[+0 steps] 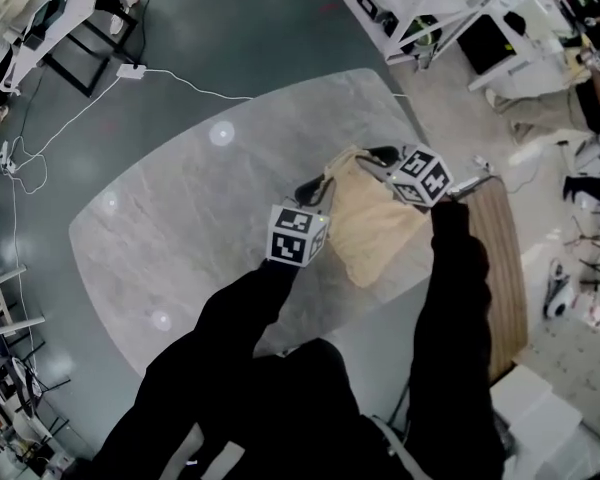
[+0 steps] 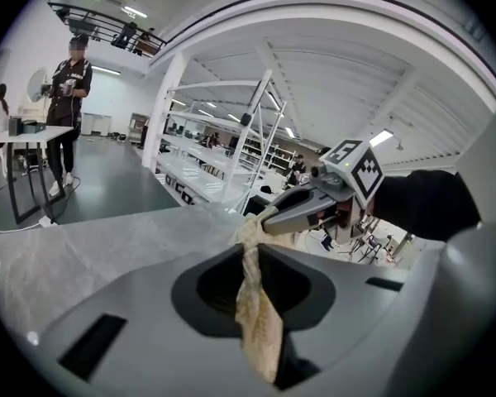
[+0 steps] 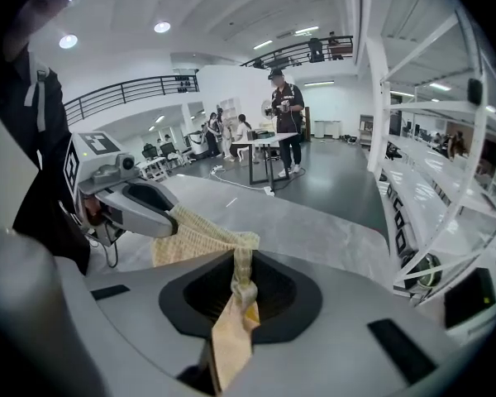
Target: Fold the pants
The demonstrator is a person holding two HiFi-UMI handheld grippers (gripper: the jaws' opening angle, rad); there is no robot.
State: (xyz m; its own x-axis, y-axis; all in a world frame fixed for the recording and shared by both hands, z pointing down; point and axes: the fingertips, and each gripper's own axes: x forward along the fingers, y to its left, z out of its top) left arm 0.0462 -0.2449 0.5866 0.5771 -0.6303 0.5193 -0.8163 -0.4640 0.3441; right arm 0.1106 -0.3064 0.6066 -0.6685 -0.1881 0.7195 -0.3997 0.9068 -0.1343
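Step in hand: the lift that opens a fold, as I read it.

- Left gripper [image 1: 313, 190]: jaws nearly closed, clamped on a bunched edge of the pants [image 1: 372, 226]. In the left gripper view the pale yellow cloth runs through the slot between the jaws and hangs out below.
- Right gripper [image 1: 381, 155]: jaws likewise nearly closed, pinching another bunch of the same edge. The right gripper view shows the cloth knotted up between them.
- The two grippers sit near each other, with a short span of fabric stretched between them. Each shows in the other's view, gripping its own corner.
- The pants hang from this held edge over the right part of the grey desk [image 1: 180, 228], close to its right side. Cannot tell whether the lower end rests on the desk or hangs clear.
- The cloth looks soft and light, and it sags between the grips.

Judgement: early to middle of the task; no finished, flat fold is visible.

Next move calls for:
- carrying the held edge across and down so that it lands on the opposite end of the pants;
- keeping both grips level and the span taut so the cloth lies without wrinkles;
- opening the jaws only once the fabric is laid on the desk.

Risk: the bunched corners may drop crumpled on release.
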